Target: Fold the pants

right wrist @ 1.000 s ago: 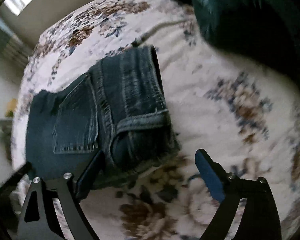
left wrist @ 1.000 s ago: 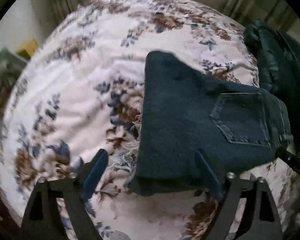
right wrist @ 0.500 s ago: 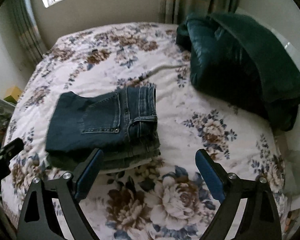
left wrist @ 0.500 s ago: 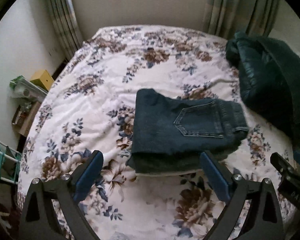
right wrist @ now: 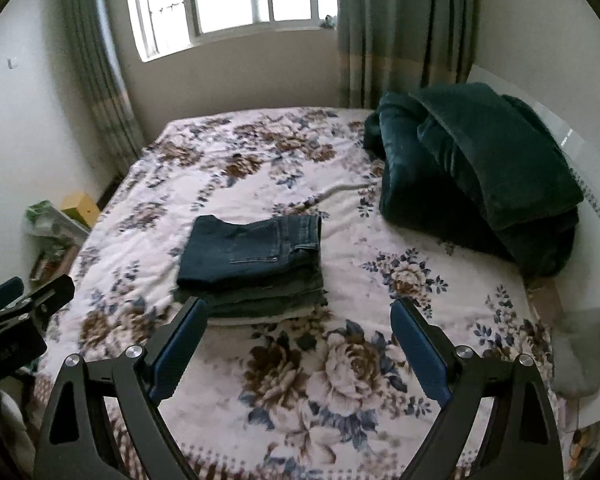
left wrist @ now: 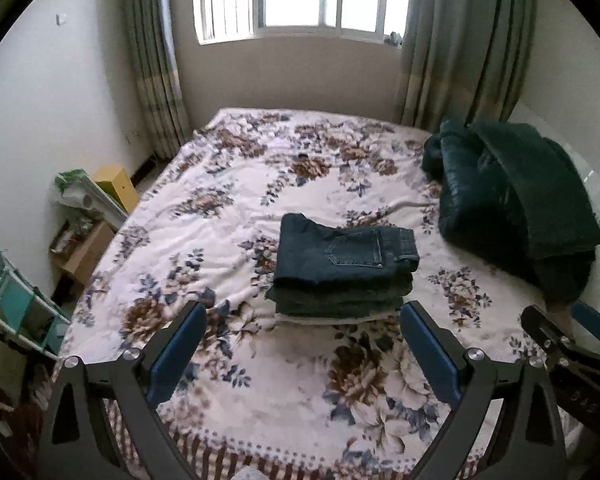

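The folded pants [left wrist: 342, 258] lie on top of a stack at 12 o'clock from the left gripper [left wrist: 300, 340]; both it and the right gripper [right wrist: 300, 338] are spread apart, empty. Best to retreat straight back and leave the stack undisturbed.

Lower layers of the folded dark blue denim pants stack [left wrist: 342, 300] too blurred to count. Small dark speck on the floral bedspread [left wrist: 302, 156] too tiny to ID. Shelf w/ teal bins [left wrist: 8, 312] cut by the frame edge.
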A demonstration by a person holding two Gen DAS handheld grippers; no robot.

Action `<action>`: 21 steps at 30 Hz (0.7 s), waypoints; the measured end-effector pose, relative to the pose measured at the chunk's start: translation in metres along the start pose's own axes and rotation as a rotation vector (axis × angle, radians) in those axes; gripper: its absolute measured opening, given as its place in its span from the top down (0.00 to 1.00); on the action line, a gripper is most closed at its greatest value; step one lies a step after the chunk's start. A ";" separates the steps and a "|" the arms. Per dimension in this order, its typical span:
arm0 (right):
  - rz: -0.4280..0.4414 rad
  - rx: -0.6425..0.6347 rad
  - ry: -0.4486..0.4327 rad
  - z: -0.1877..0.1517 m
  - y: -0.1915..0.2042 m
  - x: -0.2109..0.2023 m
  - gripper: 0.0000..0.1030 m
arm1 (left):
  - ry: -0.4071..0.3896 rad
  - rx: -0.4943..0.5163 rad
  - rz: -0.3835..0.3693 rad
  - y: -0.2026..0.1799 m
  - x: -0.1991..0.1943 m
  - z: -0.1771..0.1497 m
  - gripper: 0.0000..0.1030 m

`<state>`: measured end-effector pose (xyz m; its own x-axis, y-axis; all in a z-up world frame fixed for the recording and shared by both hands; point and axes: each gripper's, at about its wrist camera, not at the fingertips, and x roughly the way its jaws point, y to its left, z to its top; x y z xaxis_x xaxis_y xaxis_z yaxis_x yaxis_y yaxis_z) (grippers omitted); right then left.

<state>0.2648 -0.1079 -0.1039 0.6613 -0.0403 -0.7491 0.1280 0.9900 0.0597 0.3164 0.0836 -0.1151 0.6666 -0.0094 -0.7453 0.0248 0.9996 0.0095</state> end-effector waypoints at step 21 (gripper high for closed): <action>0.047 -0.060 -0.155 -0.026 0.007 -0.249 0.08 | -0.122 0.005 -0.007 0.002 -0.187 -0.028 0.04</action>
<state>0.0817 -0.0874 0.0659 0.7723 -0.0093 -0.6352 0.0526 0.9974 0.0495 0.1709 0.0882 0.0058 0.7520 -0.0199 -0.6588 0.0331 0.9994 0.0076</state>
